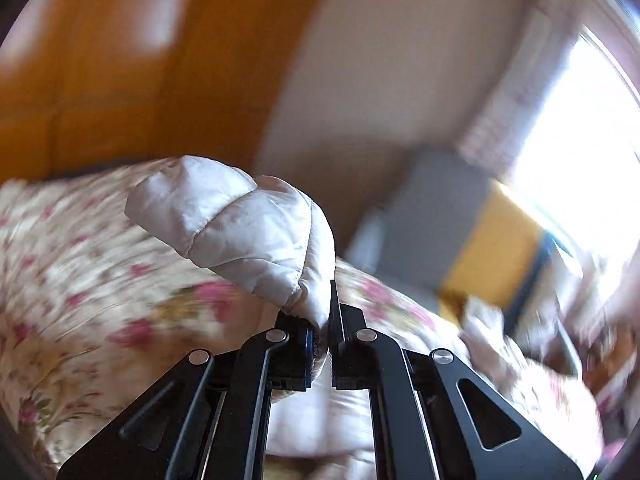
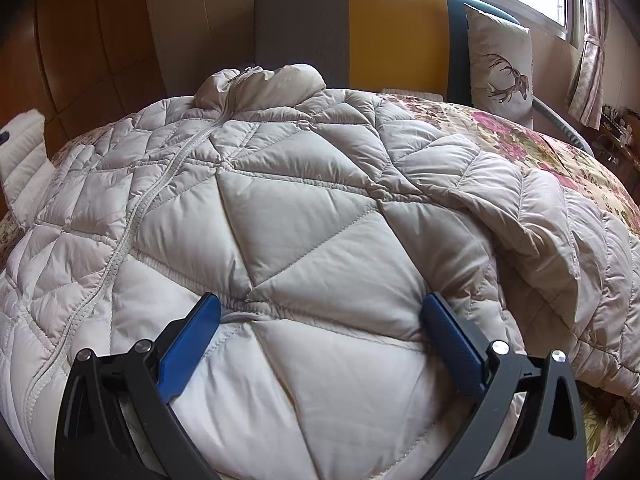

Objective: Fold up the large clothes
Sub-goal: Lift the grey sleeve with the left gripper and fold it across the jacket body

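Quilted jacket (image 2: 304, 216), pale beige: spread zip-side up on the floral bedspread (image 2: 532, 140), collar toward the headboard (image 2: 360, 32), long axis running away from me. My right hand-held gripper (image 2: 320, 316): jaws wide apart, pressed on the jacket's lower front, nothing clamped. My left hand-held gripper (image 1: 324, 336): jaws together on the sleeve cuff (image 1: 240, 220), lifted clear of the bed. Judgement: left is nearer the sleeve; next move carries it across the body toward the zip.
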A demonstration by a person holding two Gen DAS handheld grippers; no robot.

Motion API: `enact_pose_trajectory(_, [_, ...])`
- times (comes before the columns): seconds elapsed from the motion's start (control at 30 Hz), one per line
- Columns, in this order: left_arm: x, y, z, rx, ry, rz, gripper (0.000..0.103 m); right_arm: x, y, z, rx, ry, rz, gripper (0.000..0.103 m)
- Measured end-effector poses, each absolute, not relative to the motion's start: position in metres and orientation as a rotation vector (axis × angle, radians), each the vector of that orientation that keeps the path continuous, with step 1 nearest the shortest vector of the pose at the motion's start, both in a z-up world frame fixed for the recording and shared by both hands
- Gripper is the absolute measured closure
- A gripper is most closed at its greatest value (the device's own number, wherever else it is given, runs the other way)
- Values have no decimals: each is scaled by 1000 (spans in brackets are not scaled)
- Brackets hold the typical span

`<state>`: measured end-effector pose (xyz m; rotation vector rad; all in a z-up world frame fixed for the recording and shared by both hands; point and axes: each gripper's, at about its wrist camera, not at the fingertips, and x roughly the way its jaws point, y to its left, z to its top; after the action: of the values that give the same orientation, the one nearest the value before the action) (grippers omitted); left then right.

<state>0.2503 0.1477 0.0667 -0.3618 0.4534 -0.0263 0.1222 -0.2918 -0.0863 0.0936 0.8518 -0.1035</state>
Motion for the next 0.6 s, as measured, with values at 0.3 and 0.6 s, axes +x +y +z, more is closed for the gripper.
enact_pose_trajectory(0.3, [247, -35, 40, 117, 604, -279, 98, 125, -294, -89, 115, 846, -88, 2])
enact_pose_trajectory(0.6, [240, -125, -40, 438, 705, -386, 97, 124, -295, -92, 127, 843, -82, 2])
